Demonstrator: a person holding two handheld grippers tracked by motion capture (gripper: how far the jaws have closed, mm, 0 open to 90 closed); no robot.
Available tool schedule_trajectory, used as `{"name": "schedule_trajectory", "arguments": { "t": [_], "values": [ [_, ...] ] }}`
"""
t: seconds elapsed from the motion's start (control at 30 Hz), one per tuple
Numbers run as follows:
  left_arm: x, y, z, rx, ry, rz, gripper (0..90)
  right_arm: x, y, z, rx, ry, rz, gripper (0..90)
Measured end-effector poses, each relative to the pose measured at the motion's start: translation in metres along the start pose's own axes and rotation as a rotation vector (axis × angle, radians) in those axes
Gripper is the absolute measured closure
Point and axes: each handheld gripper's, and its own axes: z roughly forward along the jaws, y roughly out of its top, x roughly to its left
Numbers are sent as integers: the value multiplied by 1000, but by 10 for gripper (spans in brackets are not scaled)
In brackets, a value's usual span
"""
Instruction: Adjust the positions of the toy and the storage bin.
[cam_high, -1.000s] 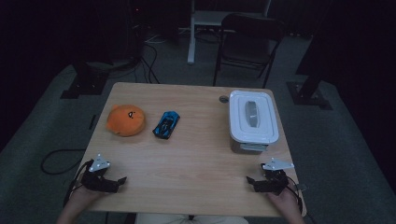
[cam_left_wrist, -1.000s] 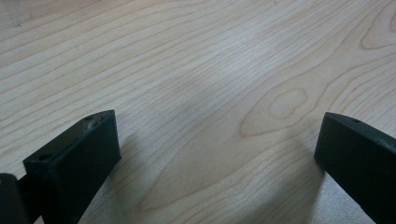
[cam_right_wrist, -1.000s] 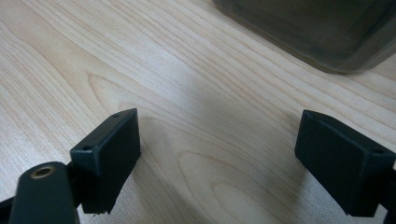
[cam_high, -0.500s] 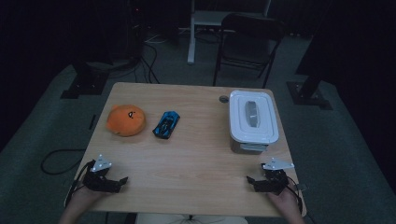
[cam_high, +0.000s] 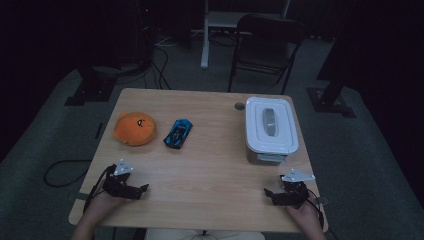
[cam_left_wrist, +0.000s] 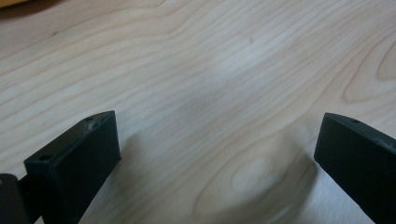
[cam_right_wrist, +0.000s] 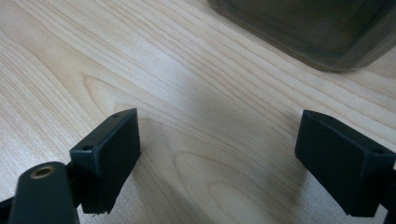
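Note:
On the wooden table (cam_high: 215, 165) lie an orange plush toy (cam_high: 134, 128) at the left, a blue toy car (cam_high: 178, 133) beside it, and a white lidded box (cam_high: 270, 129) at the right. My left gripper (cam_high: 141, 189) rests near the front left edge, open, with bare wood between its jaws (cam_left_wrist: 215, 154). My right gripper (cam_high: 269, 194) rests near the front right edge, also open with nothing held (cam_right_wrist: 217, 154). The box's dark lower wall (cam_right_wrist: 317, 28) lies just ahead in the right gripper view.
A black folding chair (cam_high: 267, 40) stands behind the table's far edge. Stand bases (cam_high: 90, 90) and cables (cam_high: 160, 65) lie on the grey carpet around it. A small round hole (cam_high: 239, 106) sits in the tabletop near the box.

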Motion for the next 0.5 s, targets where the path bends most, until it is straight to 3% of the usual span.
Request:
{"name": "schedule_trajectory", "arguments": {
  "t": [0.37,0.5],
  "values": [
    [-10,29,9,-4,-42,18,9,0,0,0,0,0,0,136],
    [-14,42,12,-6,-27,23,8,0,0,0,0,0,0,136]
  ]
}}
